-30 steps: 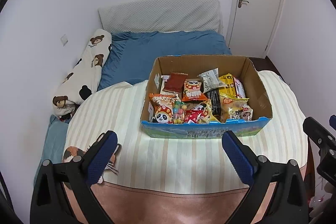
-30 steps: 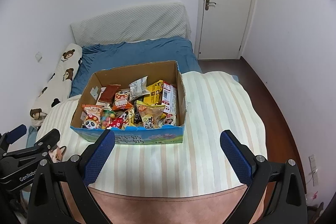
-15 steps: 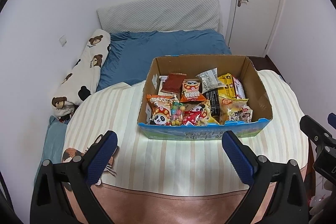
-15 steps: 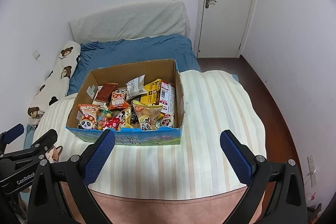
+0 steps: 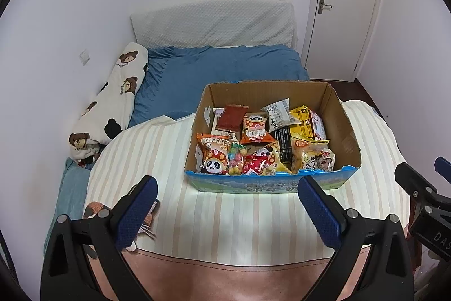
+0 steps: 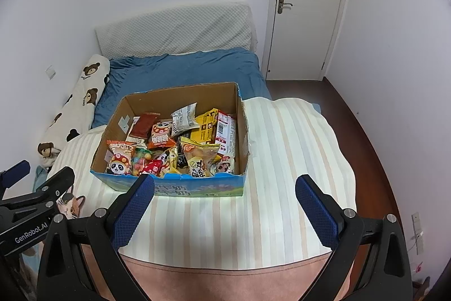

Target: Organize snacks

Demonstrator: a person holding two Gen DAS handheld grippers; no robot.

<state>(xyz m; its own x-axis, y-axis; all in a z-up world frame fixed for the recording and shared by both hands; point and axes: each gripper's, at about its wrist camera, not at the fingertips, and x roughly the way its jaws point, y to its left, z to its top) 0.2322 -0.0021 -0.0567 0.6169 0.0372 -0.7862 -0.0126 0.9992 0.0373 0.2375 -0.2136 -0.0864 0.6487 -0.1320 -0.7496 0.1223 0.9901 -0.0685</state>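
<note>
A cardboard box (image 5: pixel 342 117) with a blue printed front sits on the striped cover (image 5: pixel 169 148) of the bed, toward the far edge and slightly right of centre in the left wrist view. All the snacks (image 5: pixel 262 144) in sight lie inside it, in a loose overlapping heap; none shows on the cover around the box.

Both tools hang over the near edge, clear of the box. The left gripper (image 5: pixel 225 206) has its blue pads wide apart with nothing between them, and the right gripper (image 6: pixel 225 205) is equally spread and empty.

This fits two readings: packets gathered into the box as the tidy end state, or a jumbled box waiting to be sorted. The pictures do not settle which, so the step in hand is best judged as a pause above the box.

The box is stiff corrugated board with raw brown walls, its right wall a little ragged along the top. The packets are thin, glossy, crinkly film pouches, mostly flat and pillow-shaped: one with a panda face (image 5: pixel 214 161), a dark red sachet (image 5: pixel 231 120), a yellow pack (image 5: pixel 303 122). At least one rigid carton seems to stand at the right side, though the fisheye view blurs it. Such film would likely slip and buckle under a pinch.
</note>
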